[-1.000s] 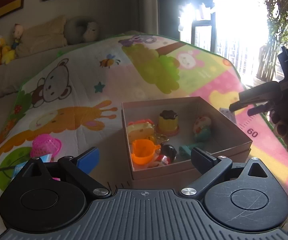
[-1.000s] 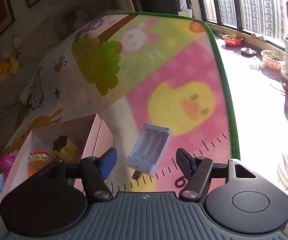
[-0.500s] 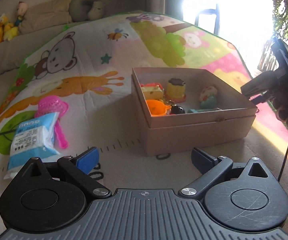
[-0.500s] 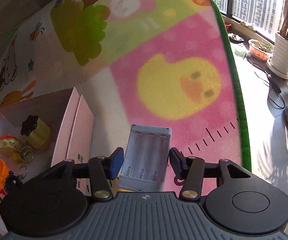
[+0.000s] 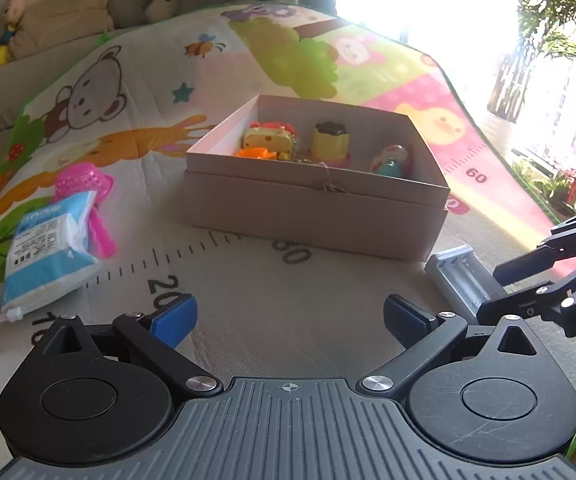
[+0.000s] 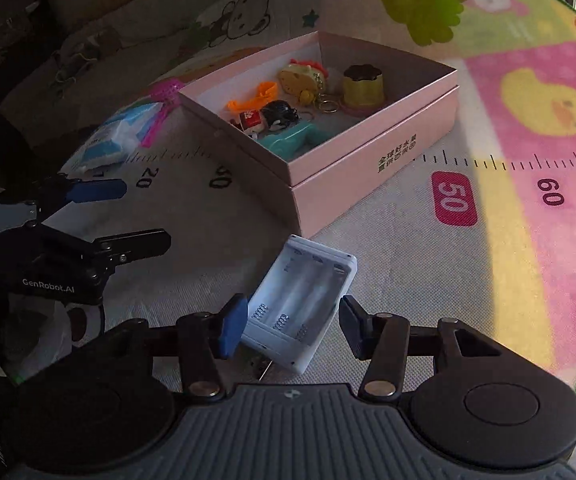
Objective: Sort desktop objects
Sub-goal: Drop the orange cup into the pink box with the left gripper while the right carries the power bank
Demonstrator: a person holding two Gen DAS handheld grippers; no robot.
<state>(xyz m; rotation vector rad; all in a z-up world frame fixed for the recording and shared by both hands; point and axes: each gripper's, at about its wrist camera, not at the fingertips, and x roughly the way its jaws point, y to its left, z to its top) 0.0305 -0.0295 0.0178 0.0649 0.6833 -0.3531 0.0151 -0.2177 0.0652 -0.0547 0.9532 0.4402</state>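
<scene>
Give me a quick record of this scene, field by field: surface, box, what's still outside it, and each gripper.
surface: cartoon play mat
box: open pink box, toys inside
outside box: blue tissue pack over pink toy strainer
right gripper: jaws opening, around white battery charger; blue pad touches, other pad clear
left gripper: open, nothing between the jaws

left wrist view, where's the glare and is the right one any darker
Left wrist view: window blown out white at top right, box front in shade. Right wrist view: dark left side, hard sunlight edge across the mat; fisheye bending in both.
</scene>
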